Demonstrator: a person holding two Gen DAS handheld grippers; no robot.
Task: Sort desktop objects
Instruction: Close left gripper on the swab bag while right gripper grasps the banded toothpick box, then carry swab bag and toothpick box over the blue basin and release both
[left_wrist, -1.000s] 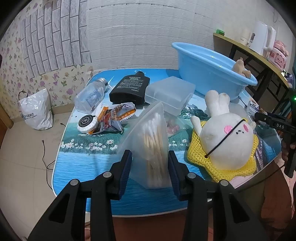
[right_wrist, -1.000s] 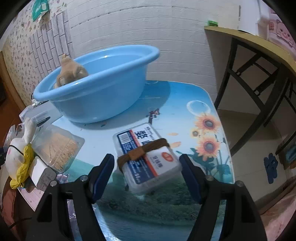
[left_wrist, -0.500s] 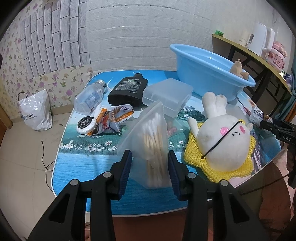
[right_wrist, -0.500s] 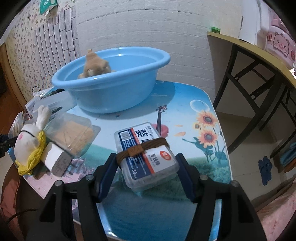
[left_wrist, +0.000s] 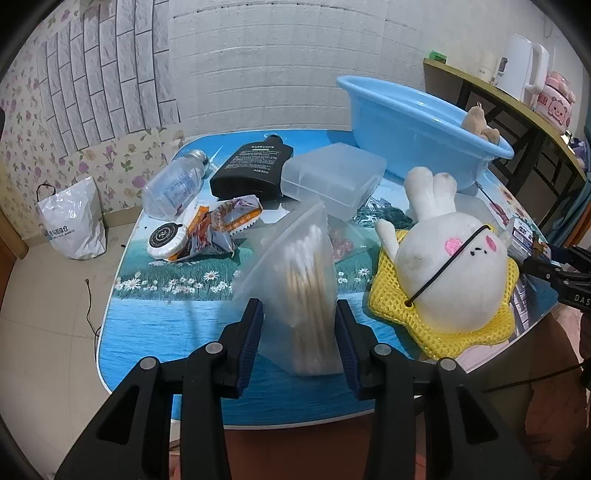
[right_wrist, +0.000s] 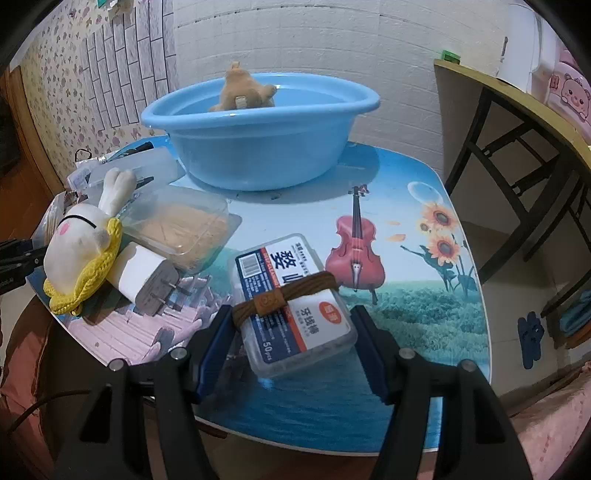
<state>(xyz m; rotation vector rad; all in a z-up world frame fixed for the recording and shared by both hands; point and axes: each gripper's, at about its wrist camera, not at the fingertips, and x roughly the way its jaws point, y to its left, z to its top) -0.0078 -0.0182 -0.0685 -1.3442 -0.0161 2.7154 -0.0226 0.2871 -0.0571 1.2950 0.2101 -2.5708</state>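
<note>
Step in hand, as judged: carrying two picked items toward basin.

Left gripper: fingers nearly closed, pinching swab bag, bag lifted above bench.

Right gripper: fingers about half open, clamped on floss box wrapped with brown tie; box held off bench.

Next move called for: swing box forward over basin rim, beyond fingers, then let go.

Versus a second back: basin centred ahead of right fingers instead of up-left; left view nearly unchanged, bag held same.
</note>
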